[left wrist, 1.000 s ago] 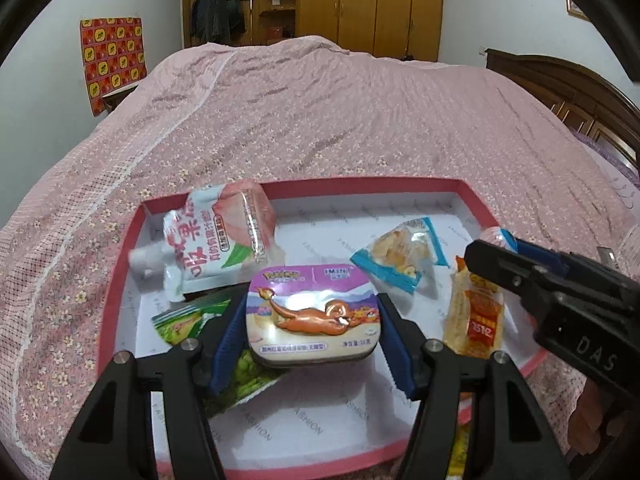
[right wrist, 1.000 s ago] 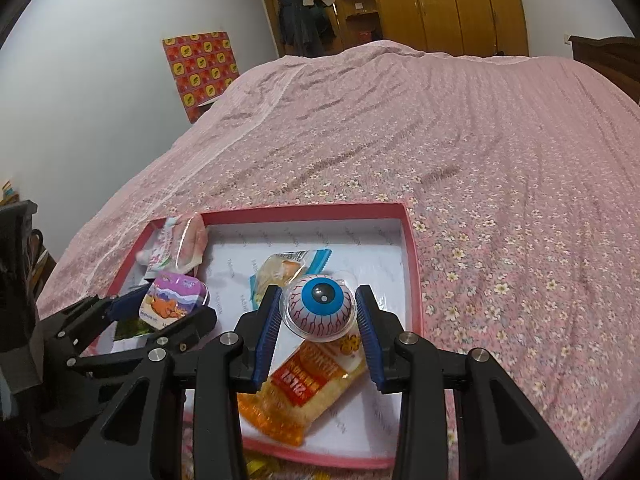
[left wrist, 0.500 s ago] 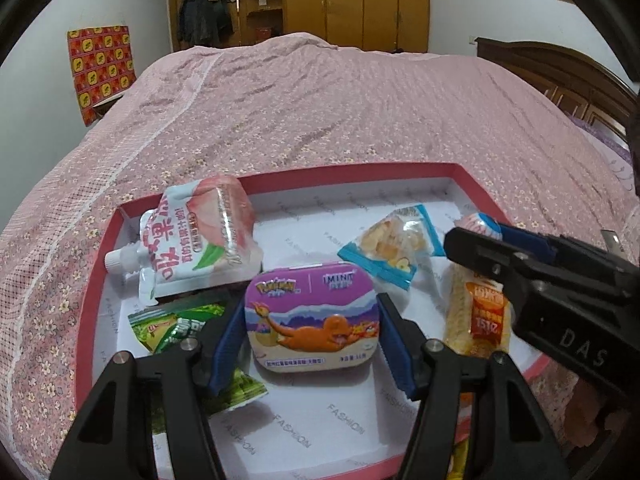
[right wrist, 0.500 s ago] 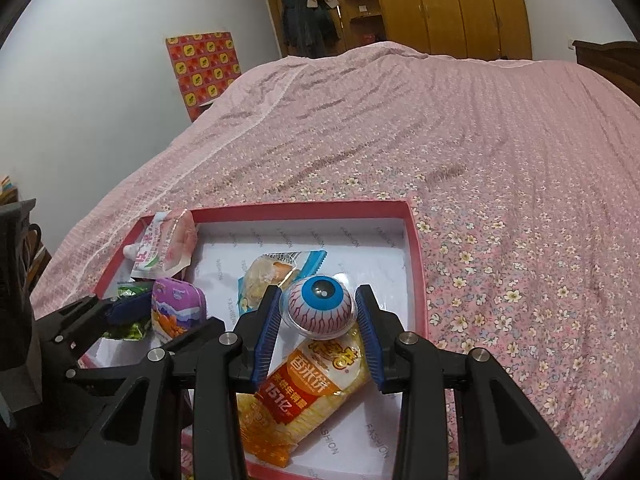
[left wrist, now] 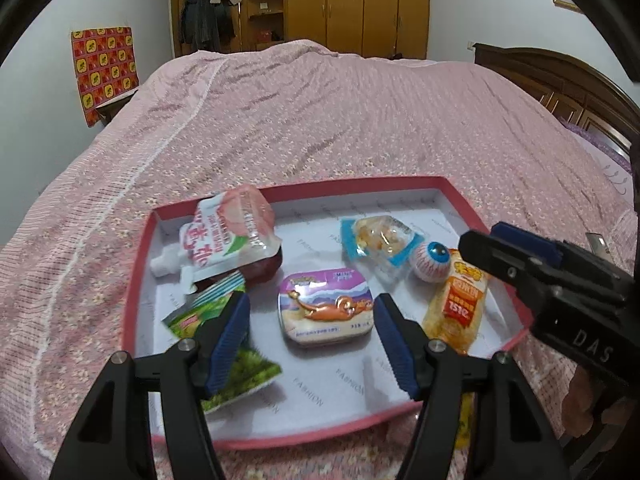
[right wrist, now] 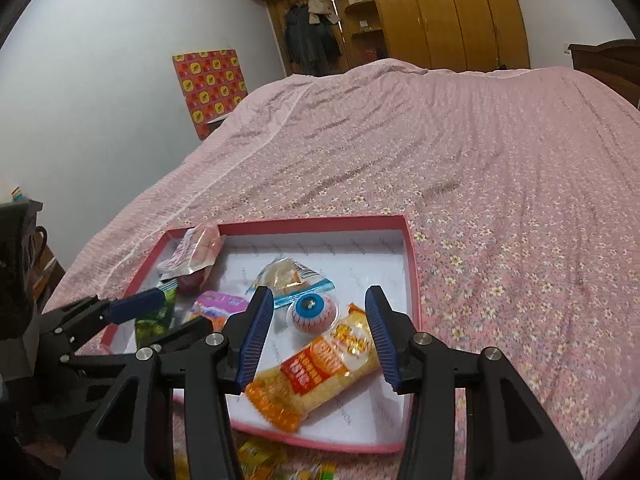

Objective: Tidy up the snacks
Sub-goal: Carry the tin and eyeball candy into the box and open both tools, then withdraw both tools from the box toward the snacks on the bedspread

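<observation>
Bed [left wrist: 320, 128] under a pink flowered cover; on its near edge sits the red-rimmed tray [left wrist: 134, 280], our landmark throughout.

Step in hand, as we judge it: two snacks just set down in the tray, both grippers letting go.

- Left gripper [left wrist: 312, 340]: jaws released, standing clear on either side of the purple tin [left wrist: 326, 308], which lies flat near the tray's middle.
- Right gripper [right wrist: 320, 332]: jaws have just been opening; the eyeball candy [right wrist: 313, 313] sits between them untouched, by the tray's right side, against the orange packet [right wrist: 320, 368].
- Tray's far-left corner: pink pouch [left wrist: 224, 240]; below it the green packet [left wrist: 208, 312]. Clear blue-edged packet [left wrist: 380, 244] toward the far middle.

Next move, we reckon: draw both grippers back and fetch the loose snacks.

Hard to make out: yellow wrappers [right wrist: 256, 456] on the bed before the tray, blurred and cut off by the gripper; a dark red thing under the pouch, mostly hidden.
</observation>
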The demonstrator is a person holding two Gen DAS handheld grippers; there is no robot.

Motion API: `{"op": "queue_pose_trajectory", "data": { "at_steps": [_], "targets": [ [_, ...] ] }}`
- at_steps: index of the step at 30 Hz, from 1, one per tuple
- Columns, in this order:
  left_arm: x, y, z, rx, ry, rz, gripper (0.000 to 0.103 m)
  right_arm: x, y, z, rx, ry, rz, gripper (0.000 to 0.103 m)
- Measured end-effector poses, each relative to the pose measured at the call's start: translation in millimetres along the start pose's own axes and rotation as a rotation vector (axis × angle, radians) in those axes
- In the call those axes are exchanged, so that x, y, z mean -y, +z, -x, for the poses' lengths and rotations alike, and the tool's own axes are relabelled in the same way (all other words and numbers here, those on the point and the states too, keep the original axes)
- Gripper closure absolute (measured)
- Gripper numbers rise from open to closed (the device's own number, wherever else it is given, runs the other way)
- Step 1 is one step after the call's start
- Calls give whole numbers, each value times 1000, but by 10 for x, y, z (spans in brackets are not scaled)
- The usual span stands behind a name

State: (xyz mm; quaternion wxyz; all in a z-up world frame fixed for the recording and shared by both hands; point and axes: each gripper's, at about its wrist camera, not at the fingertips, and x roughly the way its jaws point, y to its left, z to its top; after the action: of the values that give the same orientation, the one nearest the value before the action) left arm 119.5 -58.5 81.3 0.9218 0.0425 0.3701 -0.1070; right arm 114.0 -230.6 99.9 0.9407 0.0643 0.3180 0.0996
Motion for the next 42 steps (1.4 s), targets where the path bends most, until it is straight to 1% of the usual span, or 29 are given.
{"op": "queue_pose_trajectory", "data": {
  "at_steps": [9,15,26,33,42],
  "targets": [
    [-86,-179,219,-40,24,-8,35,-44,-146,288,-7,31,-49,54],
    [-174,-309,375,-48,24,8,35,-81,-292,408,-33,21,-55,54],
    [-129,-628,632,-90,-15,2,35,-149,-538,588,-71,6,-76,54],
    [-99,-854,759,-106,-20,-1,35,-253,-710,725,-88,-2,-68,54],
    [31,-1015,819,-129,-81,3,35,-281,-943,859,-123,-18,-80,54]
  ]
}}
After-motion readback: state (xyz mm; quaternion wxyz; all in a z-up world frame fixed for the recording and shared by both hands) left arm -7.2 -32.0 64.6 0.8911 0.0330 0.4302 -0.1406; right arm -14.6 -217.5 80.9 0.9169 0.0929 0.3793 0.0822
